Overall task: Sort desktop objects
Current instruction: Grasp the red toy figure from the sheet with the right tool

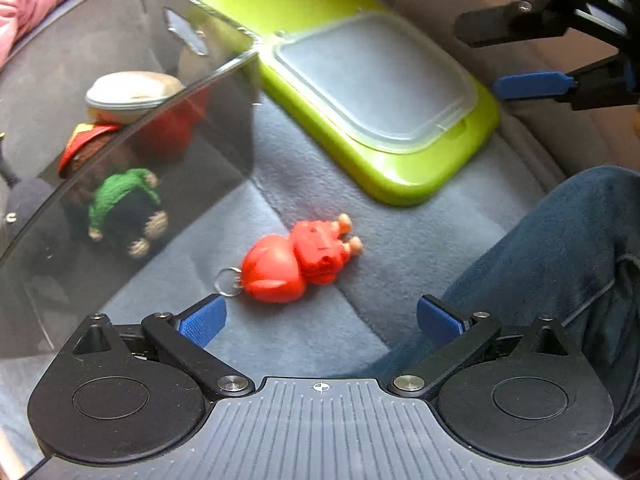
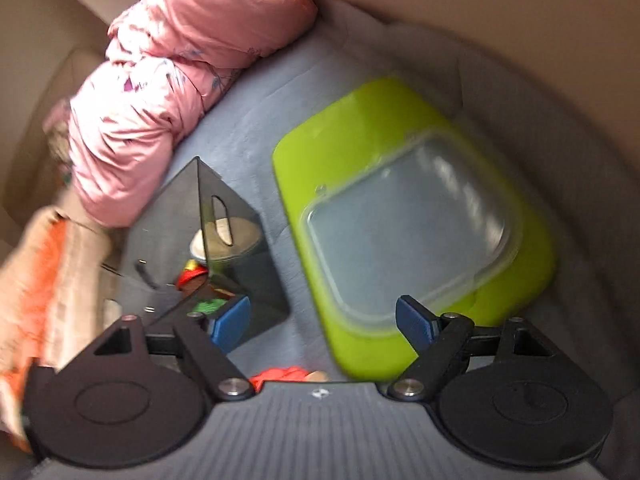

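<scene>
A red figure keychain [image 1: 298,262] with a metal ring lies on the grey-blue cushion, just ahead of my left gripper [image 1: 320,322], which is open with nothing between its fingers. A dark see-through box [image 1: 120,152] at the left holds a knitted green doll [image 1: 124,208], a red-and-brown doll [image 1: 92,144] and a round lidded tin [image 1: 132,92]. My right gripper [image 2: 324,322] is open and hovers above the cushion between the box [image 2: 224,256] and the green tray [image 2: 360,136]; it also shows at the upper right of the left wrist view [image 1: 532,60]. The red keychain [image 2: 288,375] peeks out below it.
A lime green tray [image 1: 400,176] carries a clear plastic lid [image 1: 372,80]. A pink padded jacket [image 2: 180,80] lies behind the box, an orange and beige cloth [image 2: 48,280] to its left. A person's leg in blue jeans [image 1: 560,260] is at the right.
</scene>
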Demonstrator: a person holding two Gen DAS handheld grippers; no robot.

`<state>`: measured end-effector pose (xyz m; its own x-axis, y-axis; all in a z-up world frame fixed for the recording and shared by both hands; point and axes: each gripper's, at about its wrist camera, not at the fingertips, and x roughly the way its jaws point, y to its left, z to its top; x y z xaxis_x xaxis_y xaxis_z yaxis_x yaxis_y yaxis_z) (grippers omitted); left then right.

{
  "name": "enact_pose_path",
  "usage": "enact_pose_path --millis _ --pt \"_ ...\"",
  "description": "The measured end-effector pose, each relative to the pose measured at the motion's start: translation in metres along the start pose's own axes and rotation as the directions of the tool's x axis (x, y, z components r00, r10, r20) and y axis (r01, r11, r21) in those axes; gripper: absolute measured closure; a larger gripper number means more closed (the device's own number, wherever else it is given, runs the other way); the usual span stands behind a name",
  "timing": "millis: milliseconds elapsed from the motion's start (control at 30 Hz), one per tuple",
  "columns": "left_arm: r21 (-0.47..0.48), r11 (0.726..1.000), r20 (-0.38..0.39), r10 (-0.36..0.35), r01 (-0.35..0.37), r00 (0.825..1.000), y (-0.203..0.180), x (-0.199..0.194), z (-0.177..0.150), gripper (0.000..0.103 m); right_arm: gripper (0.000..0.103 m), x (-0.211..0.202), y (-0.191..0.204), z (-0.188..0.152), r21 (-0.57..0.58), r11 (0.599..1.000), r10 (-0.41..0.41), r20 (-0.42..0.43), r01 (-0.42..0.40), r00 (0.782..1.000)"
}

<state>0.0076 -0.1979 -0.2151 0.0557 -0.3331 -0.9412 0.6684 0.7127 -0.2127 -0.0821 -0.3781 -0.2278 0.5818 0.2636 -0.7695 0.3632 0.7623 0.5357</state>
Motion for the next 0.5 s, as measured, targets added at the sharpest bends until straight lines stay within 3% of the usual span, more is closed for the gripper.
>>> enact_pose_path --millis 67,100,133,167,200,233,267,300,400,500 --pt "-0.016 0.999 -0.022 -0.049 0.049 0.999 -0.003 -0.004 0.005 0.0 0.019 0.015 -0.003 0.006 0.025 0.999 0.03 -0.097 -0.028 0.995" --pt "-0.058 0.988 -0.029 -0.146 0.144 0.989 0.0 -0.014 0.004 0.0 0.019 0.026 -0.002 0.008 0.037 0.999 0.037 -0.164 -0.031 0.986" --pt "-0.113 0.955 -0.027 -0.28 0.275 0.96 0.003 -0.026 0.001 0.0 0.019 0.041 -0.001 0.01 0.053 0.998 0.041 -0.246 -0.029 0.968" --pt "-0.15 0.907 -0.014 -0.4 0.394 0.916 0.003 -0.039 -0.002 0.0 0.019 0.055 0.0 0.009 0.082 0.996 0.047 -0.322 -0.021 0.946" --pt "-0.149 0.874 0.006 -0.468 0.463 0.884 0.0 -0.052 -0.004 0.0 0.019 0.069 0.0 0.004 0.128 0.992 0.056 -0.389 -0.006 0.92" --pt "-0.109 0.881 0.028 -0.46 0.46 0.887 -0.009 -0.066 -0.006 0.0 0.019 0.083 0.001 0.0 0.173 0.985 0.068 -0.453 0.012 0.889" --pt "-0.053 0.907 0.051 -0.415 0.418 0.908 -0.02 -0.08 -0.008 0.0 0.02 0.097 0.002 -0.005 0.214 0.976 0.073 -0.504 0.042 0.86" --pt "0.003 0.928 0.077 -0.37 0.371 0.926 -0.031 -0.095 -0.011 0.0 0.02 0.109 0.003 -0.01 0.252 0.964 0.067 -0.527 0.08 0.847" --pt "0.133 0.975 0.164 -0.197 0.176 0.967 -0.055 -0.126 -0.024 0.0 0.02 0.126 0.009 -0.023 0.355 0.921 0.057 -0.528 0.16 0.847" --pt "0.168 0.98 0.203 -0.141 0.108 0.969 -0.058 -0.14 -0.034 0.0 0.02 0.135 0.018 -0.038 0.376 0.905 0.028 -0.517 0.197 0.856"
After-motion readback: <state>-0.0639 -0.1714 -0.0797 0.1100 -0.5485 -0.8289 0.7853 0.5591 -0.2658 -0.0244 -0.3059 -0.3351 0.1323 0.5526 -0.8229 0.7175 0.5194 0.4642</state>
